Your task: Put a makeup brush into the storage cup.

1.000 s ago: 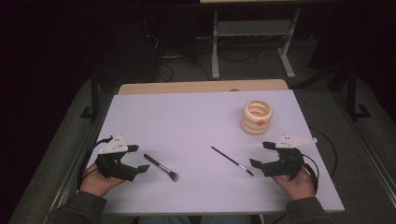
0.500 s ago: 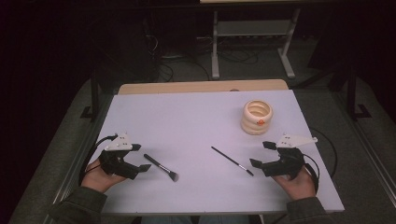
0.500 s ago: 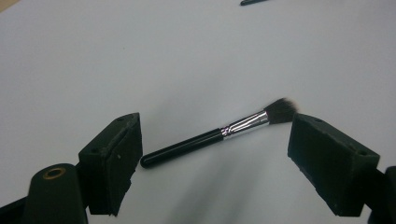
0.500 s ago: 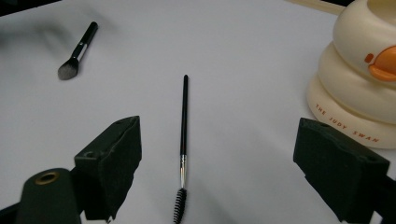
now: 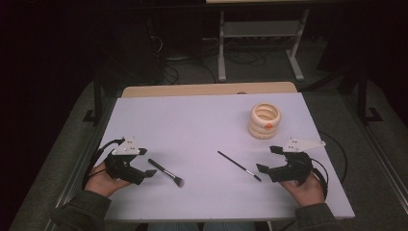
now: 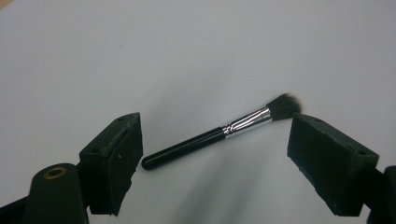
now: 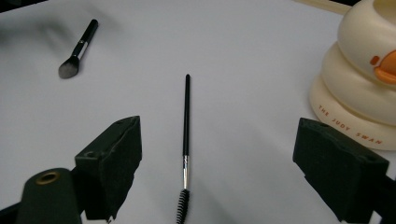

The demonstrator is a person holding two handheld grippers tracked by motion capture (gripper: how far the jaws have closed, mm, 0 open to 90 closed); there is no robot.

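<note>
At lower left of the high view: the left gripper (image 5: 146,162) sits with its jaws spread wide, holding nothing, the fat brush (image 5: 166,173) just to its right.
Fat brush: it lies flat on the white table (image 5: 192,125), handle end toward the left gripper and bristles toward the lower middle of the frame; in the left gripper view the fat brush (image 6: 224,130) lies across the gap between the two jaws, touching neither, which looks like a line-up for a pinch on the handle.
Lower right, high view: the right gripper (image 5: 269,159) also has its jaws apart and empty.
Thin brush: the thin brush (image 5: 239,166) lies flat just left of the right gripper; in the right gripper view the thin brush (image 7: 186,140) runs straight up between the jaws, spiral tip nearest the camera.
Cream holder: the cream holder (image 5: 264,120) stands upright above the right gripper, open mouth up, a likely home for both brushes.
Change since half a second ago: the left gripper has edged closer to the fat brush; right gripper, both brushes and holder are unchanged.
</note>
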